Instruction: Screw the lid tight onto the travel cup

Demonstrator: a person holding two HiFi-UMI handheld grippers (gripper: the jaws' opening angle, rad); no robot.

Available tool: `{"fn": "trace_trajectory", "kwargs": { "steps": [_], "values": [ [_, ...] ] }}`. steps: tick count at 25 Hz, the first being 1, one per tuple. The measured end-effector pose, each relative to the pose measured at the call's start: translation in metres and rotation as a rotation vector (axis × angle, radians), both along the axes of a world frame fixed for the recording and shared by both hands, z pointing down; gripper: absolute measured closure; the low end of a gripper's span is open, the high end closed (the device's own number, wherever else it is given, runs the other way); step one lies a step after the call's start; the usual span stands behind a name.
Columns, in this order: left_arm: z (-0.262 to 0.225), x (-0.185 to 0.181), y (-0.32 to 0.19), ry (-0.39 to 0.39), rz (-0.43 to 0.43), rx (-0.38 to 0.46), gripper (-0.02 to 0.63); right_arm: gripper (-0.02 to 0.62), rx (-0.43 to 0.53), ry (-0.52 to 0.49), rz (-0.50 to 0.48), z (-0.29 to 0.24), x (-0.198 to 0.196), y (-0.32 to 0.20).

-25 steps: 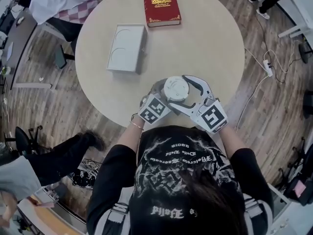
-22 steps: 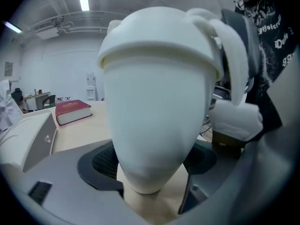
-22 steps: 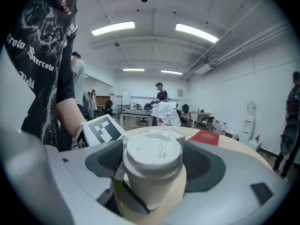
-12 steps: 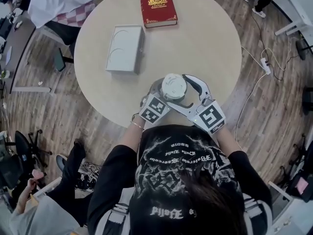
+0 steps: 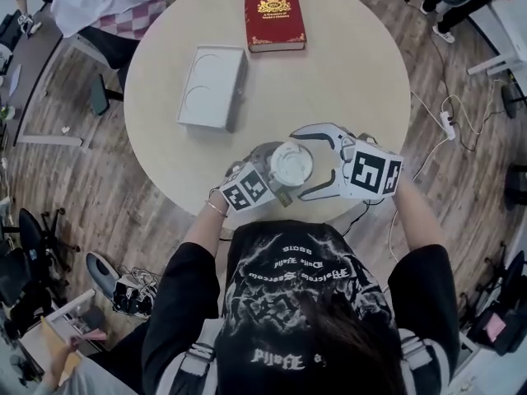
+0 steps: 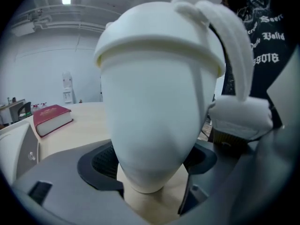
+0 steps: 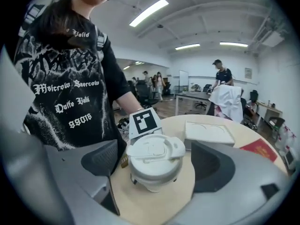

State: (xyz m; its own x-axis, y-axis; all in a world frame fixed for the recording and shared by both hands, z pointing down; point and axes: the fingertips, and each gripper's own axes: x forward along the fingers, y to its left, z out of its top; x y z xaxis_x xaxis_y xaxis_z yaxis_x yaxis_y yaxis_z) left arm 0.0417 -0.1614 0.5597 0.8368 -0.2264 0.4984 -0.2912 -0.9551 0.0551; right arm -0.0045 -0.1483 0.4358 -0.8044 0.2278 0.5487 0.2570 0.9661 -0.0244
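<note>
— First entry?
— One travel cup (image 6: 150,125), white. It stands upright on the round table (image 5: 338,72), close to the edge nearest me.
— And the lid?
— One lid (image 7: 155,150), white, with a raised flap across the top. It sits on top of the cup, level as far as I can see. How far it is threaded on I cannot tell.
— Left side?
— My left gripper (image 6: 151,170) has its jaws closed on the cup's lower body, pressed against both sides. Its marker cube (image 7: 143,122) shows just behind the cup in the right gripper view.
— Right side?
— My right gripper (image 7: 157,171) has its jaws spread, one on either side of the cup. Bare tabletop shows between each jaw and the cup. It holds nothing.
— Other stock on the table?
— One red book (image 5: 274,13) with a gold ornament on the cover, lying flat at the far edge. One white tray (image 5: 212,85) with curved recesses, lying flat left of centre and well apart from the cup. Book and tray lie near each other and do not touch.
</note>
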Motion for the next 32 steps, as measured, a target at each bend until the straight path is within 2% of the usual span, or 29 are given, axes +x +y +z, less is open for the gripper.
{"fn": "trace_trajectory", "kwargs": {
  "steps": [7, 8, 9, 12, 16, 22, 28, 32],
  "values": [
    [0.002, 0.000, 0.005, -0.032, 0.174, -0.023, 0.201, 0.114, 0.056, 0.114, -0.301, 0.017, -0.006, 0.001],
    [0.002, 0.000, 0.006, -0.033, 0.187, -0.028, 0.201, 0.119, 0.062, 0.122, -0.329, 0.019, -0.007, 0.002],
    [0.002, -0.001, 0.006, -0.033, 0.194, -0.033, 0.201, 0.156, 0.065, 0.127, -0.351, 0.020, -0.008, 0.003],
    [0.003, -0.001, 0.005, -0.023, 0.190, -0.042, 0.201, 0.160, 0.051, 0.116, -0.370, 0.021, -0.010, 0.003],
    [0.004, -0.002, 0.004, -0.012, 0.169, -0.054, 0.199, 0.162, 0.031, 0.083, -0.293, 0.020, -0.012, 0.001],
    [0.006, -0.002, 0.003, 0.004, 0.105, -0.069, 0.198, 0.163, -0.010, 0.000, -0.066, 0.017, -0.013, -0.003],
    [0.008, -0.007, -0.002, 0.026, -0.047, -0.047, 0.198, 0.163, -0.019, -0.038, 0.134, 0.017, -0.015, -0.007],
    [0.008, -0.005, -0.003, 0.033, -0.156, -0.005, 0.199, 0.163, -0.037, -0.123, 0.341, 0.015, -0.014, -0.006]
  ]
}}
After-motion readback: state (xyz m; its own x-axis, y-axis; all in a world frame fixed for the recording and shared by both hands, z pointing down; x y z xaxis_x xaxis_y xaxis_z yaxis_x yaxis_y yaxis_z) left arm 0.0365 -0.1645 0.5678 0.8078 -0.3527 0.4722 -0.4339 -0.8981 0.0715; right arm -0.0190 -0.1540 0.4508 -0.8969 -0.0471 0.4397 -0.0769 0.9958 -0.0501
